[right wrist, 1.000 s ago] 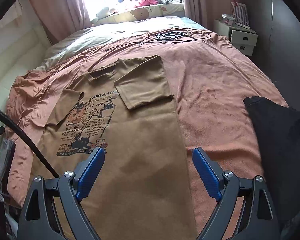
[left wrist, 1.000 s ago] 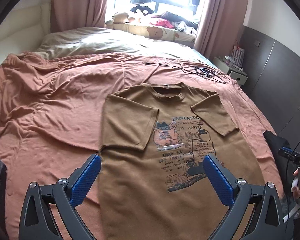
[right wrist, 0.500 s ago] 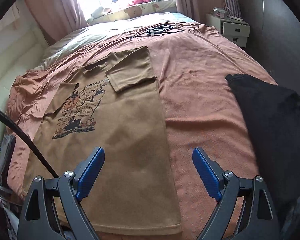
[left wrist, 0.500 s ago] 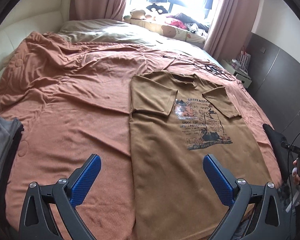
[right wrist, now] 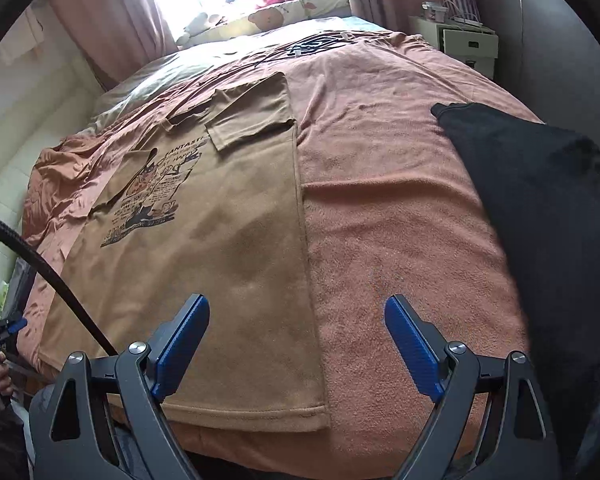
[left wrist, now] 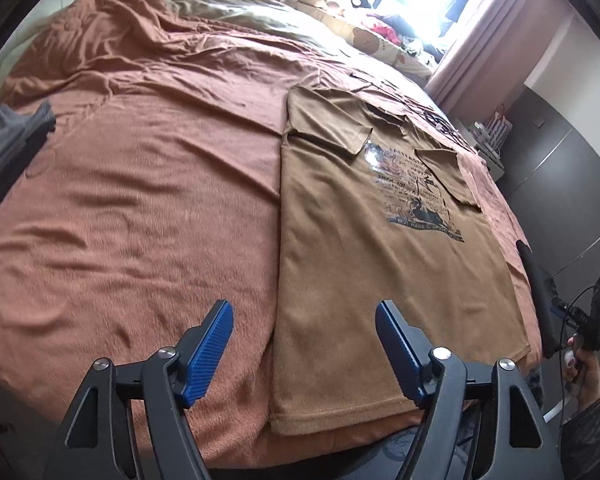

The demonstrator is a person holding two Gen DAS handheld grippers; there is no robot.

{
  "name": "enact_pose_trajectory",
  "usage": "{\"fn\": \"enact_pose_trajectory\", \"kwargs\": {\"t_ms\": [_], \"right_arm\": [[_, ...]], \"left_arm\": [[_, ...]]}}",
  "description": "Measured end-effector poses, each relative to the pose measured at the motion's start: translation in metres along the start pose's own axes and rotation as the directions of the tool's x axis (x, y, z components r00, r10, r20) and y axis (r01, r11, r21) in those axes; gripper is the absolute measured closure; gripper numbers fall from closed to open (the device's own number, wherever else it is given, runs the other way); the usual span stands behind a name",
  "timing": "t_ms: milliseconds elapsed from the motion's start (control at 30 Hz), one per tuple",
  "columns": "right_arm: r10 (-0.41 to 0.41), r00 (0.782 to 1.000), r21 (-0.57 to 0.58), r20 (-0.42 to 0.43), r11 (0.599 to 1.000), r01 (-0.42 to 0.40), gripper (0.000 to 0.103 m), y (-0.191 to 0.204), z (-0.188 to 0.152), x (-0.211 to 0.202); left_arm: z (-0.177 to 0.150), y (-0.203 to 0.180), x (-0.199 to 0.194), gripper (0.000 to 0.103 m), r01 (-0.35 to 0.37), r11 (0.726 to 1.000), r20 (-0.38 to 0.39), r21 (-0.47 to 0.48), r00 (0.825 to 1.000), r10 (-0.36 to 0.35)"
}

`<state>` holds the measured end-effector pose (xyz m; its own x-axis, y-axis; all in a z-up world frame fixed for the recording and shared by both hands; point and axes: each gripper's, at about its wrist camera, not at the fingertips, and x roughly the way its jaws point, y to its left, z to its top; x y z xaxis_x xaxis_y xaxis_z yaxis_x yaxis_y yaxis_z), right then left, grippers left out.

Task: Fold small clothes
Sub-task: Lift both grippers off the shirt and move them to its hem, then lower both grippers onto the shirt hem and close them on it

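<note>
Claws [left wrist: 304,344] apart; T-shirt [left wrist: 360,248] lengthwise, collar windowward.

Black hand-held gripper [left wrist: 304,344], blue ribbed pads [left wrist: 210,350]

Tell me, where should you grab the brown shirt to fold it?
Probably the hem corners of the shirt, coming from the foot of the bed. Its sides are already folded in, it lies flat, and the hem is nearest.

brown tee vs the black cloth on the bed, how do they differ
The brown tee lies flat with both sleeves folded in and a cartoon print showing; the black cloth is plain and lies in a loose heap. The brown tee sits between the grippers' views; the black cloth sits at the bed's right edge. Both rest on the orange blanket.
</note>
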<state>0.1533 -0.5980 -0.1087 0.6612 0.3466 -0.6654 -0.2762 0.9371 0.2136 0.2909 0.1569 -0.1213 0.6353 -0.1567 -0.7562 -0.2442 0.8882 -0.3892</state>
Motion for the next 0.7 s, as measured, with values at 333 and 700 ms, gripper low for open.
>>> {"fn": "enact_pose_trajectory", "kwargs": {"t_ms": [333,700], "right_arm": [[0.081,0.996,0.093,-0.039,0.993,-0.077,0.04,-0.035,-0.022,0.018],[0.2,0.977,0.218,-0.073,0.959,-0.18,0.051,-0.058,-0.032,0.041]], "left_arm": [[-0.039,0.019,0.02,0.054,0.06,0.99,-0.073,-0.128,0.995,-0.07],[-0.059,0.038,0.037,0.06,0.092,0.963,-0.111,-0.252,0.986,-0.123]]}}
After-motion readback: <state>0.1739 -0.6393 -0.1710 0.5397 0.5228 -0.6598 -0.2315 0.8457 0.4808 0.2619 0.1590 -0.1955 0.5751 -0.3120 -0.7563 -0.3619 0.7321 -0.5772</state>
